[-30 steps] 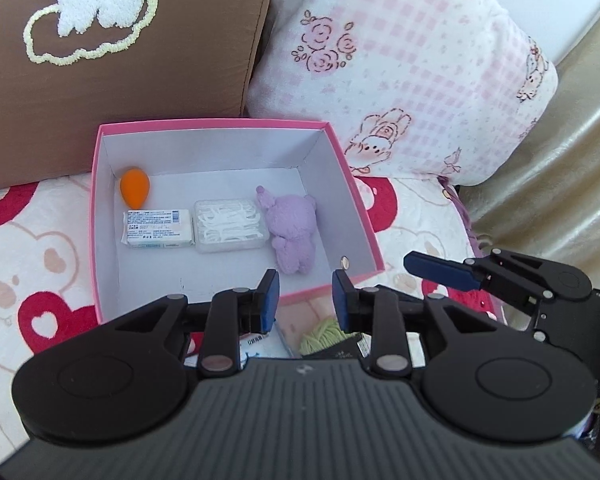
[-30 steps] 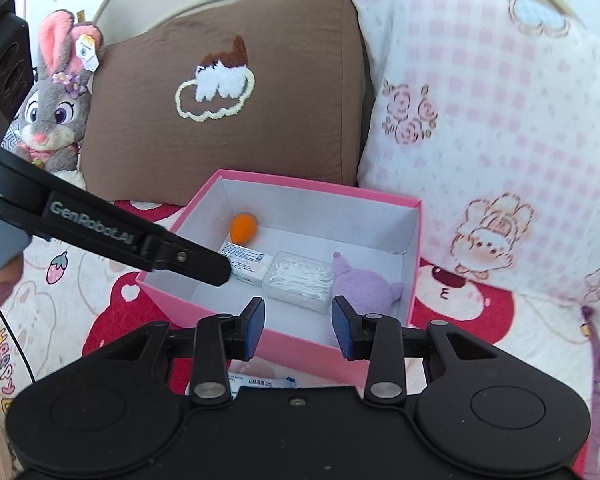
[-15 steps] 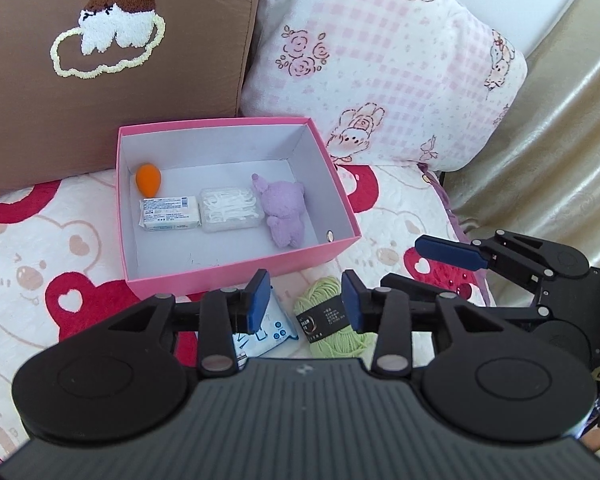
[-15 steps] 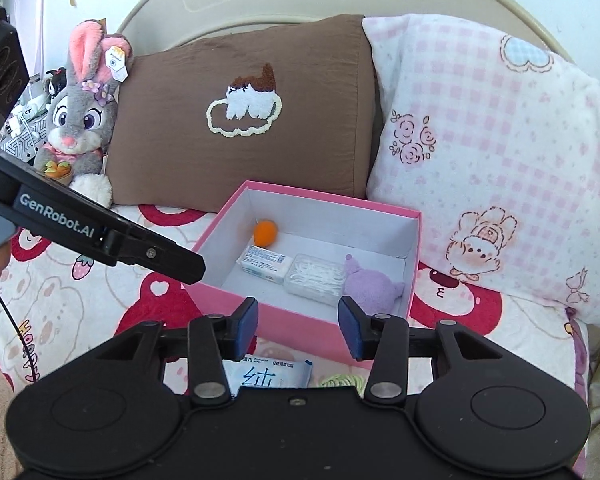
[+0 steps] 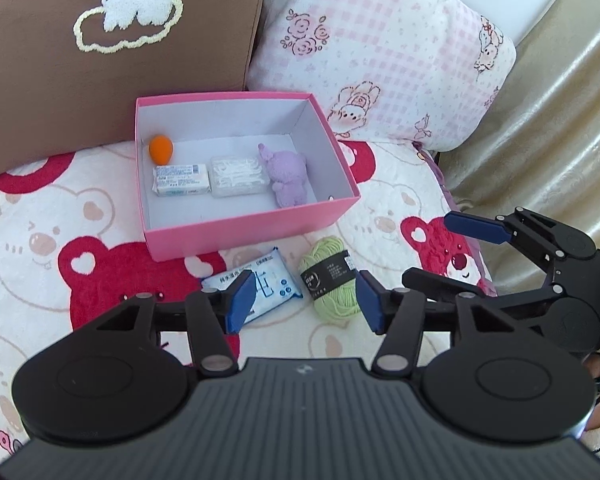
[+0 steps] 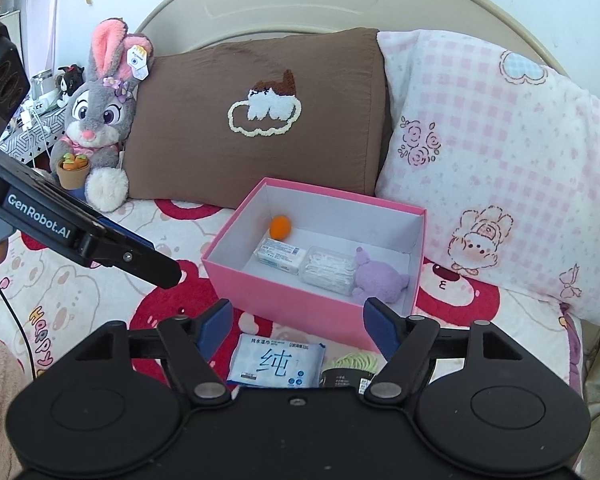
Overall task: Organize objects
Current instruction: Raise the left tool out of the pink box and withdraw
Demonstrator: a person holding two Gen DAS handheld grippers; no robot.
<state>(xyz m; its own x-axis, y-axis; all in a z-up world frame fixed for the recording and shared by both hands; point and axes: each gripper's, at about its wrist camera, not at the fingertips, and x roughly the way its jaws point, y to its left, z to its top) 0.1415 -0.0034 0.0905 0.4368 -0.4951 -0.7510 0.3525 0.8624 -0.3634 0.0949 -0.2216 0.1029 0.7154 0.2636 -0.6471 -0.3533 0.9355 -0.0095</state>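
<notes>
A pink box (image 5: pixel 252 232) (image 6: pixel 300 304) sits on the bed and holds an orange ball (image 5: pixel 161 148), a white packet (image 5: pixel 181 180), a clear case of white picks (image 5: pixel 238 175) and a purple plush (image 5: pixel 287 178). In front of the box lie a blue wet-wipe pack (image 5: pixel 270 284) (image 6: pixel 276 364) and a green yarn skein (image 5: pixel 332 280) (image 6: pixel 354 362). My left gripper (image 5: pixel 306 300) hovers above these two, jaws opening, nothing between them. My right gripper (image 6: pixel 296 324) also hangs above them, jaws opening and empty; it shows at the right of the left wrist view (image 5: pixel 452 248).
A brown pillow (image 6: pixel 260 120) and a pink checked pillow (image 6: pixel 500 160) lean behind the box. A grey bunny plush (image 6: pixel 96 120) sits at the back left. The bedspread (image 5: pixel 60 240) has red bear prints. A gold curtain (image 5: pixel 560 120) hangs on the right.
Both grippers pulled back and up from the box and their jaws spread wider. The wipe pack and yarn came into full view.
</notes>
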